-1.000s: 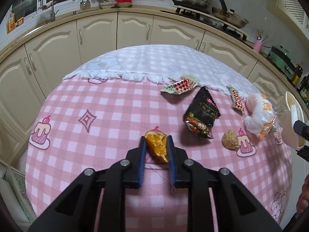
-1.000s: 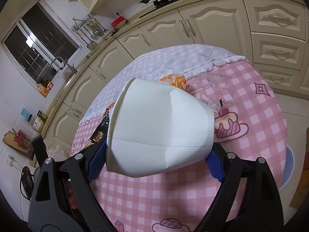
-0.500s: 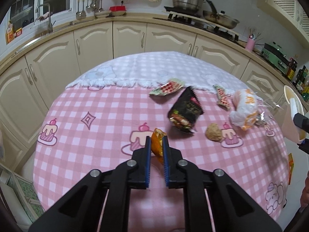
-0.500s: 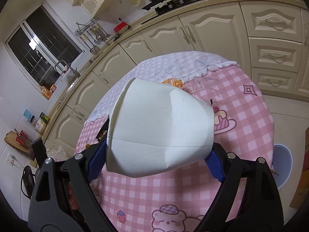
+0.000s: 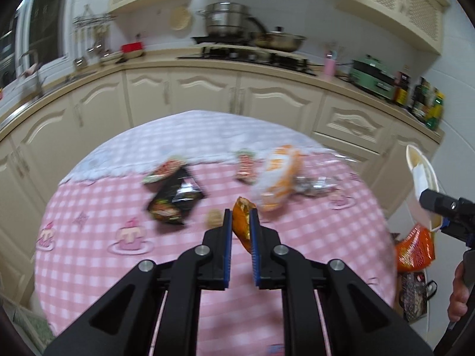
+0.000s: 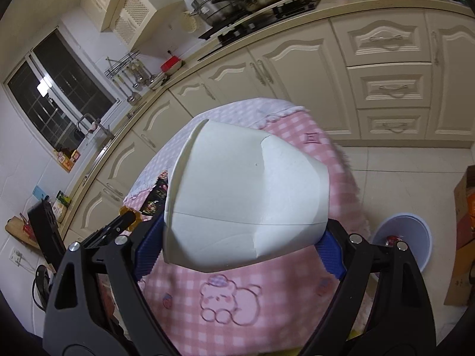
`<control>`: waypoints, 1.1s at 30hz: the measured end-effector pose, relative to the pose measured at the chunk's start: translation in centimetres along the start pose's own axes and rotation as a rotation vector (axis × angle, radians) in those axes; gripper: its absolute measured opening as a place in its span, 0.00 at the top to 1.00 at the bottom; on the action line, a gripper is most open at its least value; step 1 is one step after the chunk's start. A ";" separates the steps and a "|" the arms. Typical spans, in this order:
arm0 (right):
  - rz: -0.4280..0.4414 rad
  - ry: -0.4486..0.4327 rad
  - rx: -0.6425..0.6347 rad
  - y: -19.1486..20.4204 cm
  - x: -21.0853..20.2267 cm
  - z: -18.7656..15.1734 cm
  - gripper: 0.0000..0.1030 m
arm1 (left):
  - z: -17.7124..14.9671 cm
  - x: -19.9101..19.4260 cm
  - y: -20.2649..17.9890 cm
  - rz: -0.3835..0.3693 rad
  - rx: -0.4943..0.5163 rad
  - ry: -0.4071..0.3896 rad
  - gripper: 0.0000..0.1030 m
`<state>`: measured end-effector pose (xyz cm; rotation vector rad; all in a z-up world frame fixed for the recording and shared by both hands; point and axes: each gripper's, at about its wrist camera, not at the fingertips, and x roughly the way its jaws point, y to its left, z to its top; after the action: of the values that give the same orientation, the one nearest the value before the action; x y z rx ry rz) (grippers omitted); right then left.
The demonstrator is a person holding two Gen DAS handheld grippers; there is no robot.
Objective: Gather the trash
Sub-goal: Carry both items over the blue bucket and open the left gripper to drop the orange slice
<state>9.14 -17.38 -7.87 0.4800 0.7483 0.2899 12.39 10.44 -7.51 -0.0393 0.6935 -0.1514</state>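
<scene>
Orange peel (image 5: 242, 222) sits mid-frame in the left view, pinched btwn the blue pads of the left gripper (image 5: 240, 231) and lifted clear of the pink checked tablecloth (image 5: 89, 201). Right gripper (image 6: 237, 237) is clamped on a white paper cup (image 6: 243, 195) lying sideways, filling the centre of its view; same cup shows at the far right edge of the left view, mouth up.

Still on the table, upper-centre of the left view: black snack packet (image 5: 175, 198), red-green wrapper (image 5: 166, 169) just behind it, striped wrapper (image 5: 246, 166), orange-white bag (image 5: 279, 178) w/ crinkled clear plastic (image 5: 314, 184) beside it, small brown lump (image 5: 215, 218) just left of the pads.

Lower right of the right view, a pale bin (image 6: 403, 237) stands on the floor w/ sth red inside.

Looks early-to-mid: two pieces in hand, approx six left.
</scene>
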 end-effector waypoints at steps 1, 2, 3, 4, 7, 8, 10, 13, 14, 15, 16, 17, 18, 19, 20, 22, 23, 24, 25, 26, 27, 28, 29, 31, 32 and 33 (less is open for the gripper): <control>-0.013 -0.006 0.011 -0.7 -0.7 -0.3 0.17 | 0.0 0.1 -0.9 -0.015 0.014 -0.001 0.90; -0.023 -0.012 0.023 -1.3 -1.3 -0.6 0.17 | 0.1 0.2 -2.0 -0.033 0.030 -0.001 0.90; -0.036 -0.018 0.039 -2.3 -2.0 -0.9 0.17 | 0.1 0.3 -2.9 -0.046 0.042 -0.001 0.90; -0.049 -0.024 0.052 -3.2 -2.7 -1.2 0.17 | 0.2 0.4 -4.4 -0.067 0.062 0.000 0.90; -0.098 -0.045 0.091 -5.7 -4.7 -1.8 0.17 | 0.2 0.7 -7.7 -0.117 0.105 0.001 0.90; -0.113 -0.050 0.102 -6.4 -5.3 -2.0 0.17 | 0.1 0.8 -9.0 -0.137 0.123 0.003 0.90; -0.150 -0.062 0.125 -8.2 -6.8 -2.3 0.17 | -0.1 1.1 -11.1 -0.166 0.150 0.009 0.90; -0.195 -0.083 0.158 -10.5 -8.8 -2.8 0.17 | -0.3 1.7 -14.5 -0.207 0.191 0.025 0.90; -0.206 -0.088 0.168 -11.2 -9.4 -3.0 0.17 | -0.4 2.0 -15.7 -0.222 0.209 0.034 0.90; -0.220 -0.096 0.185 -12.1 -10.1 -3.2 0.17 | -0.6 2.2 -16.5 -0.232 0.221 0.040 0.90; -0.231 -0.102 0.199 -13.0 -10.8 -3.5 0.17 | -0.9 2.6 -17.8 -0.246 0.239 0.051 0.90; -0.243 -0.108 0.214 -13.9 -11.4 -3.7 0.17 | -1.1 2.9 -19.1 -0.260 0.258 0.063 0.89; -0.252 -0.112 0.225 -14.5 -11.9 -3.9 0.17 | -1.3 3.4 -20.4 -0.273 0.274 0.076 0.89; -0.264 -0.117 0.240 -15.3 -12.4 -4.2 0.17 | -1.5 3.7 -21.3 -0.280 0.283 0.085 0.89; -0.271 -0.120 0.251 -16.0 -12.9 -4.4 0.17 | -1.8 4.3 -22.6 -0.287 0.296 0.101 0.89; -0.286 -0.122 0.288 -17.7 -13.6 -5.1 0.17 | -2.4 5.4 -24.7 -0.303 0.319 0.134 0.89; -0.290 -0.120 0.302 -18.3 -13.8 -5.2 0.17 | -2.8 6.0 -25.7 -0.309 0.331 0.151 0.89; -0.296 -0.117 0.323 -19.1 -13.9 -5.6 0.17 | -3.1 6.4 -26.5 -0.313 0.341 0.163 0.89; -0.304 -0.111 0.343 -20.0 -14.0 -5.9 0.17 | -3.5 7.1 -27.6 -0.320 0.357 0.180 0.89; -0.308 -0.106 0.360 -20.7 -14.1 -6.2 0.17 | -3.8 7.6 -28.6 -0.325 0.374 0.193 0.89; -0.308 -0.100 0.373 -21.6 -14.0 -6.1 0.17 | -4.1 8.0 -29.3 -0.326 0.387 0.201 0.89; -0.307 -0.095 0.387 -22.3 -13.9 -6.3 0.17 | -4.4 8.5 -30.5 -0.329 0.408 0.209 0.89; -0.309 -0.090 0.399 -22.9 -13.7 -6.4 0.17 | -4.6 8.7 -31.1 -0.331 0.419 0.213 0.89; -0.310 -0.084 0.416 -23.7 -13.6 -6.6 0.17 | -5.1 9.5 -32.8 -0.337 0.447 0.227 0.89; -0.309 -0.081 0.428 -24.3 -13.5 -6.7 0.17 | -5.3 9.8 -33.6 -0.343 0.458 0.234 0.89; -0.308 -0.079 0.435 -24.7 -13.5 -6.8 0.17 | -5.6 10.2 -34.5 -0.353 0.468 0.244 0.89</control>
<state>-3.08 -42.01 -17.06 0.7704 0.7978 -0.1849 12.22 -25.15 -15.25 0.3111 0.8761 -0.6629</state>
